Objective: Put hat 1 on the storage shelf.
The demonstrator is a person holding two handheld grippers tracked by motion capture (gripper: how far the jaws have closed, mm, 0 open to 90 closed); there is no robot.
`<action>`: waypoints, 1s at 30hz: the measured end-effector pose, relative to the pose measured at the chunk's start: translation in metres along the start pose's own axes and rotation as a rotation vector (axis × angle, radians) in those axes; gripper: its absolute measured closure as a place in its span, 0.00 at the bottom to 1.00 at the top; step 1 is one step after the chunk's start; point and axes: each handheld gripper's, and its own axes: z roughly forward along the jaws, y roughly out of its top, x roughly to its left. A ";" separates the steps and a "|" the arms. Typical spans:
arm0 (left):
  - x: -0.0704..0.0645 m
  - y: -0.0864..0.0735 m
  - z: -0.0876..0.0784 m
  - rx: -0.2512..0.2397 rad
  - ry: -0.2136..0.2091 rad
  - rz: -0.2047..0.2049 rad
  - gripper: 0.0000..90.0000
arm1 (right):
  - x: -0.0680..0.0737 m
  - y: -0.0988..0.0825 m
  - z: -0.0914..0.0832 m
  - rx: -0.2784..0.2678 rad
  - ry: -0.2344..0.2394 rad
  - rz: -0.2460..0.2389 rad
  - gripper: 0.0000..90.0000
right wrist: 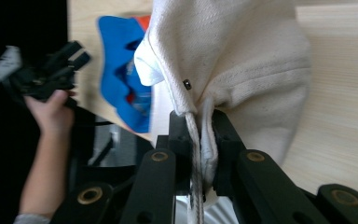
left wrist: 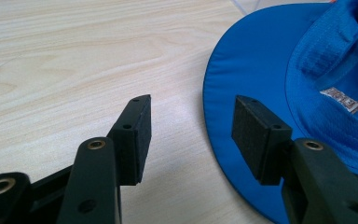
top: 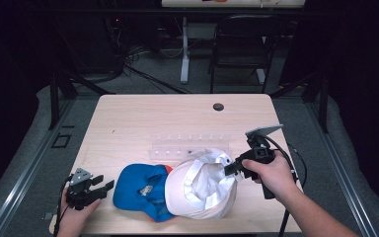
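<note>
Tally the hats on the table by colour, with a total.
Blue fabric hat with orange trim: 1
Cream-white fabric hat: 1
Total: 2

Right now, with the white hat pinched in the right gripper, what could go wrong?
The right gripper is shut on only the white hat's thin edge, so the fabric might slip free. The hat overlaps the blue hat, which could drag along. The open left gripper sits beside the blue brim and holds nothing down.
</note>
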 end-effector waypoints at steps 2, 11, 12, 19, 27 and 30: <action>0.000 0.000 0.000 -0.002 0.002 0.001 0.53 | 0.001 0.000 -0.001 0.001 0.039 0.010 0.91; -0.001 0.000 0.000 -0.002 0.004 0.001 0.53 | 0.014 -0.001 -0.009 0.008 0.240 -0.001 0.91; -0.001 0.000 0.000 -0.002 0.004 0.002 0.53 | 0.016 -0.001 -0.010 0.009 0.254 -0.005 0.91; -0.001 0.000 0.001 -0.006 0.003 0.002 0.53 | 0.031 0.002 -0.014 -0.012 0.389 0.001 0.91; -0.001 0.000 0.001 -0.004 0.003 0.003 0.53 | 0.045 0.003 -0.027 -0.036 0.405 -0.012 0.91; -0.002 0.000 0.001 -0.009 0.003 0.003 0.53 | 0.049 0.005 -0.034 -0.063 0.415 -0.001 0.91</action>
